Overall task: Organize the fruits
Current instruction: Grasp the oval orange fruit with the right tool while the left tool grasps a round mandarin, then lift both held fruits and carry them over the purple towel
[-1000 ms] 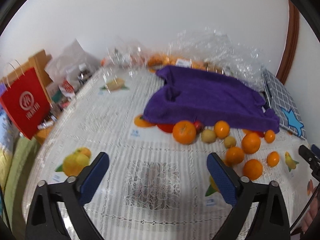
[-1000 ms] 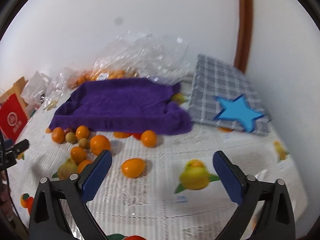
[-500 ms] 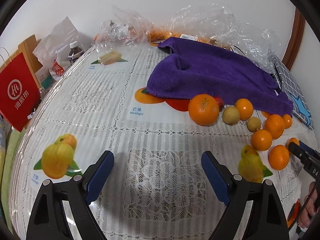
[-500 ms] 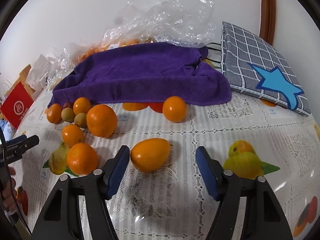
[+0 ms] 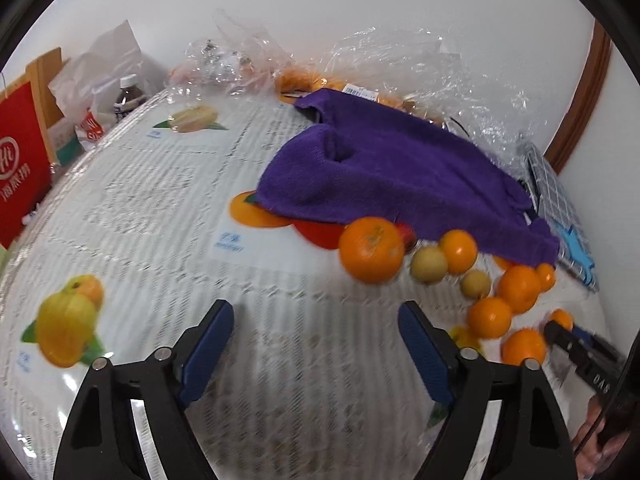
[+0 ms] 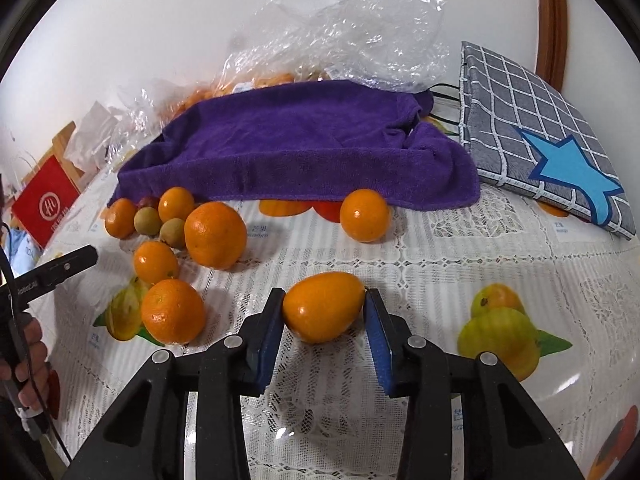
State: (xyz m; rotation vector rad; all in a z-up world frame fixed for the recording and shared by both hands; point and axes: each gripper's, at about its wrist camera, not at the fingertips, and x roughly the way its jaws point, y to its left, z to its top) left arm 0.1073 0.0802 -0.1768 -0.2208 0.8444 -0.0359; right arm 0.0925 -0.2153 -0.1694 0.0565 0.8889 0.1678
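My right gripper (image 6: 324,312) is shut on an oval orange mango (image 6: 323,306) that rests on the lace tablecloth (image 6: 440,248). Several oranges lie to its left, the biggest one (image 6: 215,234) among them, with two small brownish-green fruits (image 6: 147,221) behind. One orange (image 6: 365,215) sits at the edge of the purple towel (image 6: 296,144). My left gripper (image 5: 316,344) is open and empty above the cloth, left of a large orange (image 5: 371,249) and the same cluster (image 5: 490,317).
A grey checked cushion with a blue star (image 6: 536,148) lies at the right. Clear plastic bags with more fruit (image 6: 344,32) sit behind the towel. A red paper bag (image 5: 20,168) and a bottle (image 5: 128,94) stand at the left table edge.
My right gripper has moved forward and closed its fingers onto the mango. My left gripper has moved closer to the large orange; its view is blurred by motion.
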